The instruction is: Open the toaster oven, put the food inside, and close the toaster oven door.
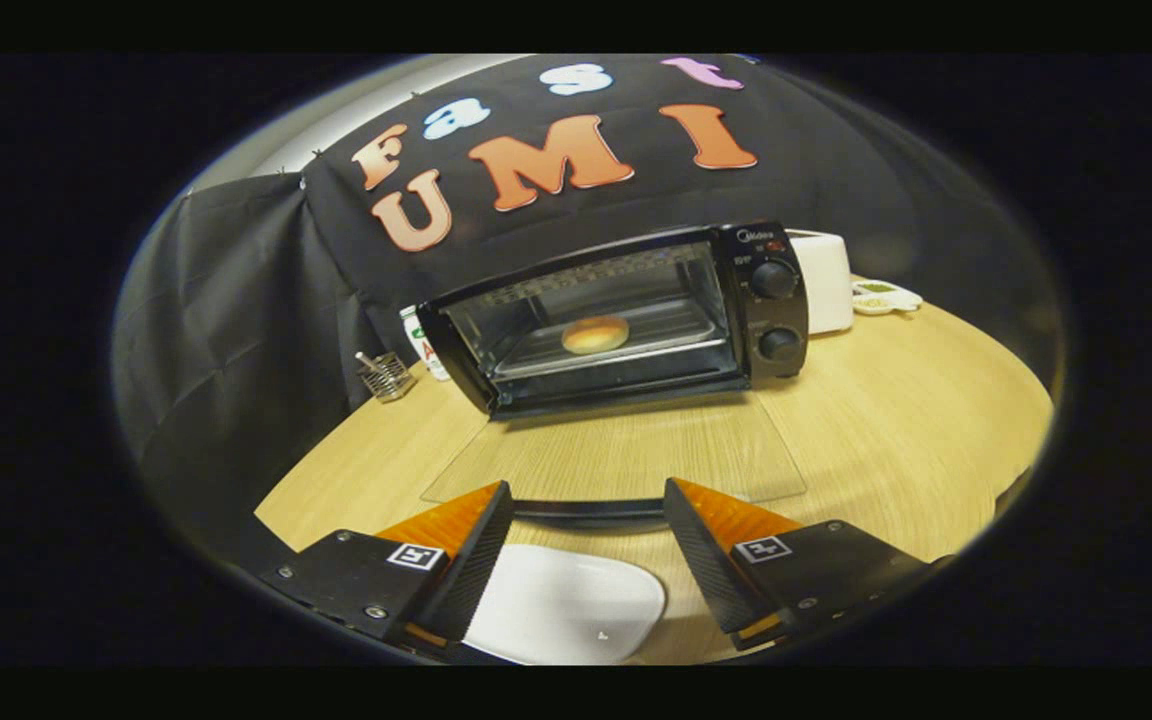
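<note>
While the glass door (pixel 616 455) lies folded flat on the wooden table (pixel 896 420), the bun (pixel 595 334) sits on the rack inside the toaster oven (pixel 616 315), far from the gripper (pixel 588 525). Jaws wide apart, holding nothing. Door handle (pixel 588 510) lies just beyond the fingertips, between them; white plate (pixel 561 605) near, empty. Judgement: only closing remains. Door is stiff, hinged, glass likely slick and fragile, so lift at the dark handle bar, mid-span, not the pane.
</note>
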`<state>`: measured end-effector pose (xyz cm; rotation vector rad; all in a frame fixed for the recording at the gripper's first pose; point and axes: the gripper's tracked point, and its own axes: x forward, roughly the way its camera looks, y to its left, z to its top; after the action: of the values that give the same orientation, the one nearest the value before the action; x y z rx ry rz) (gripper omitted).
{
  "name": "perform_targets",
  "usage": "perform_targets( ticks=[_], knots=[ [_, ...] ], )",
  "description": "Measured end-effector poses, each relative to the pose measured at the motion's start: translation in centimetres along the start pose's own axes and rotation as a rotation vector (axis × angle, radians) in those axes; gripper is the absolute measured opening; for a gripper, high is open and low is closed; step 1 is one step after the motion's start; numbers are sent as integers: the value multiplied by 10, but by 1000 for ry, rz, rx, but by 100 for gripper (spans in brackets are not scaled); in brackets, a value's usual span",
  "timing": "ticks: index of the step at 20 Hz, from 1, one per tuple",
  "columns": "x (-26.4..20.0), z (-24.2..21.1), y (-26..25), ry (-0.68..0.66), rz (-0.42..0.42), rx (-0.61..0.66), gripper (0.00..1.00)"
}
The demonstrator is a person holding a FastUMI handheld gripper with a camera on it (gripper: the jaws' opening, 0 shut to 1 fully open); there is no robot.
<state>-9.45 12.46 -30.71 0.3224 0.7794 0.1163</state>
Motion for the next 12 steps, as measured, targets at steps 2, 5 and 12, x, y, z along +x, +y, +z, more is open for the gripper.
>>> perform_targets(
  ticks=[2, 5, 12],
  knots=[
    [0, -10, -8, 26, -30, -15, 90],
    [3, -21, -17, 56, -66, -54, 90],
    [12, -30, -18, 108, -76, -21, 90]
  ],
)
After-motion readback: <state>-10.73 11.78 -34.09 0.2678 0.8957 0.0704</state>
